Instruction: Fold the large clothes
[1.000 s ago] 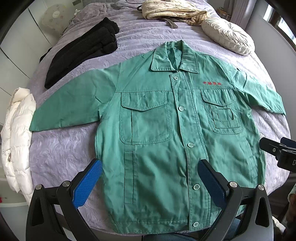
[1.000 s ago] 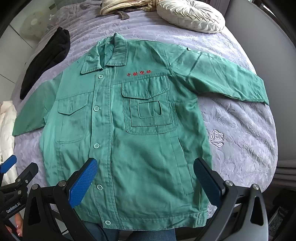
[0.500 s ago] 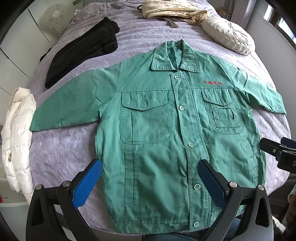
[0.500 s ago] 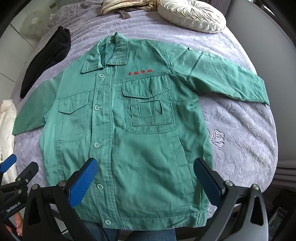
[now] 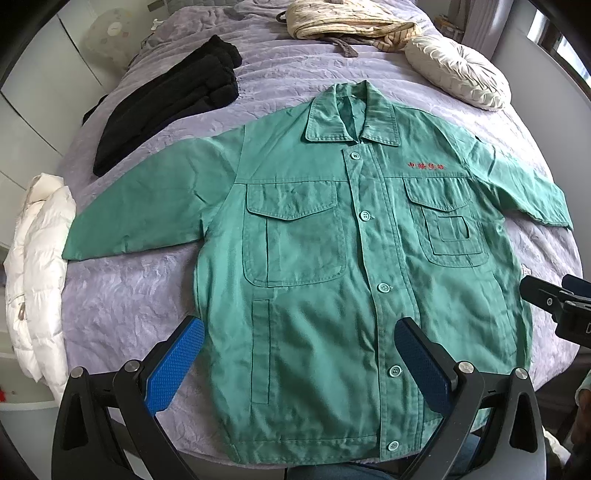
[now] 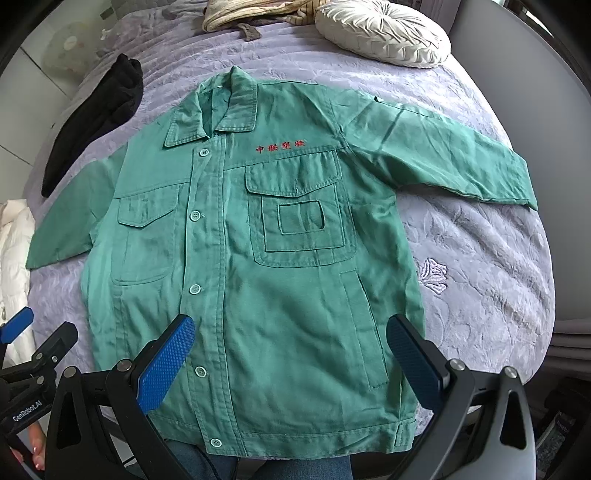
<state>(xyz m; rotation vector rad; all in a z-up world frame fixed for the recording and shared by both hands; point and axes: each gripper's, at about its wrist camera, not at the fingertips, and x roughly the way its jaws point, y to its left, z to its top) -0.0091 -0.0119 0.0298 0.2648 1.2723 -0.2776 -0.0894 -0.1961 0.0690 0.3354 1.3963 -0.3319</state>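
Note:
A green work jacket (image 5: 332, 258) lies flat and buttoned on the purple bed, front up, collar far, hem toward me, both sleeves spread sideways. It also shows in the right wrist view (image 6: 266, 258), with red lettering on the chest. My left gripper (image 5: 299, 360) is open and empty, hovering above the jacket's lower left part. My right gripper (image 6: 291, 360) is open and empty above the lower right part. The right gripper's tip shows at the right edge of the left wrist view (image 5: 554, 306); the left gripper shows at the left edge of the right wrist view (image 6: 26, 354).
A black garment (image 5: 166, 110) lies at the far left of the bed (image 5: 129, 295). A white puffer jacket (image 5: 37, 277) hangs off the left edge. A round cream cushion (image 5: 458, 77) and a beige bundle (image 5: 343, 22) sit at the far end. A grey wall stands to the right.
The views have shifted only very slightly. The jacket lies unchanged and both grippers stay open.

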